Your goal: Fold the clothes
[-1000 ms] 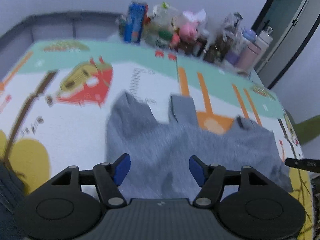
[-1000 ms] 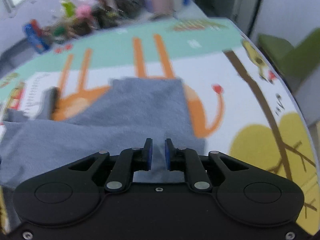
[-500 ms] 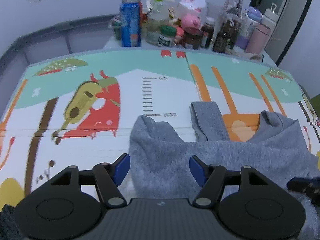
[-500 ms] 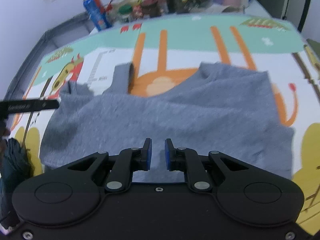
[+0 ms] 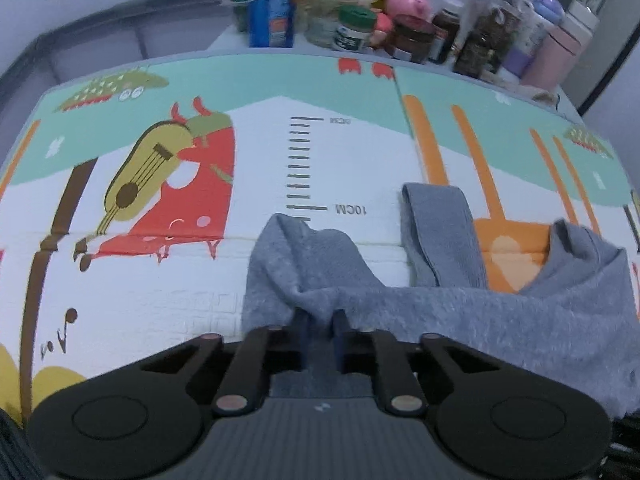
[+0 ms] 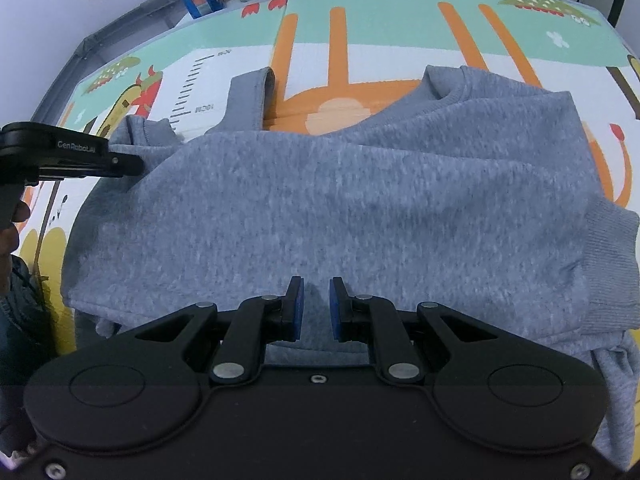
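Observation:
A grey sweatshirt (image 6: pixel 320 200) lies partly folded on the patterned play mat (image 6: pixel 380 52); it also shows in the left wrist view (image 5: pixel 460 320). My left gripper (image 5: pixel 320 318) is shut on the sweatshirt's left edge, with a fold of cloth bunched between its fingers. It appears from the side in the right wrist view (image 6: pixel 124 166) at the garment's left corner. My right gripper (image 6: pixel 316 300) is shut on the near edge of the sweatshirt, cloth between its blue pads. One cuffed sleeve (image 5: pixel 440 232) points away from me.
Bottles, jars, a blue can (image 5: pixel 272 4) and a pink toy pig (image 5: pixel 408 0) crowd the far edge behind the mat. A grey raised border (image 6: pixel 80 52) rims the table. A dark door frame (image 5: pixel 592 60) stands at the far right.
My left gripper went from wide open to shut on the sweatshirt's left edge. The right gripper stayed shut on the near edge and the cloth now lies flatter.

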A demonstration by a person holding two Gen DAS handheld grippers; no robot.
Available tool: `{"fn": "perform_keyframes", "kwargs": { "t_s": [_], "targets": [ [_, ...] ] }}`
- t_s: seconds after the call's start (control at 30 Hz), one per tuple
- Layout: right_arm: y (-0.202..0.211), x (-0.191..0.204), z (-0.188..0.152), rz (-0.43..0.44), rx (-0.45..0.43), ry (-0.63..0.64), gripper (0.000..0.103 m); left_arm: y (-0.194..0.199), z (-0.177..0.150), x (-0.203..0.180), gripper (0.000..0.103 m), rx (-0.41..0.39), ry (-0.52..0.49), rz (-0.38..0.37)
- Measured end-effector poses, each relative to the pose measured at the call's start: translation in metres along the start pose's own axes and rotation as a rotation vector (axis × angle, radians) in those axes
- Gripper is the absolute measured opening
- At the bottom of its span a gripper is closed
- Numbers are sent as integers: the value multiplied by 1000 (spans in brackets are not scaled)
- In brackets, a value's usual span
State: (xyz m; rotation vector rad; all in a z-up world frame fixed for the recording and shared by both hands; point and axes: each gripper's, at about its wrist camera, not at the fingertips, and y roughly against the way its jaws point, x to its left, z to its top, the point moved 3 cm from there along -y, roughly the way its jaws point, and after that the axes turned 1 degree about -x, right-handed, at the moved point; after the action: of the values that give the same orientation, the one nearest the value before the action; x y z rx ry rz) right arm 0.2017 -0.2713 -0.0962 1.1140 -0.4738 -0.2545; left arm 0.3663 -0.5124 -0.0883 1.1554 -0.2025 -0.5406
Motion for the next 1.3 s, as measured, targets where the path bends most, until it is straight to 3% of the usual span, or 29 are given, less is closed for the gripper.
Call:
{"fn": "perform_keyframes", "kwargs": {
  "t_s": [0.1, 0.43, 0.6, 0.77, 0.97, 1.17, 1.3],
  "targets": [
    [-4, -1, -2, -4, 8, 2, 13, 4, 3, 8, 7, -13, 36, -18],
    [-10, -3, -6, -32, 11, 25, 13, 16, 23, 26, 6, -85, 101, 26],
    [-12, -14, -2, -62, -18, 13, 12, 2, 21, 30, 6, -98, 41, 184],
    [-12, -26, 0, -20, -17, -36, 12, 17, 18, 39, 9, -138, 125, 133],
    [-4, -28, 4, -20, -17, -68, 12, 56, 3, 12, 12, -192, 84, 17],
    [17, -28, 4, 9, -45, -72, 13, 62, -42, -18, 14, -112, 28, -103],
    [26, -40, -2, -94, -29, -56, 13, 56, -75, -34, 19, -36, -30, -161]
  ]
}}
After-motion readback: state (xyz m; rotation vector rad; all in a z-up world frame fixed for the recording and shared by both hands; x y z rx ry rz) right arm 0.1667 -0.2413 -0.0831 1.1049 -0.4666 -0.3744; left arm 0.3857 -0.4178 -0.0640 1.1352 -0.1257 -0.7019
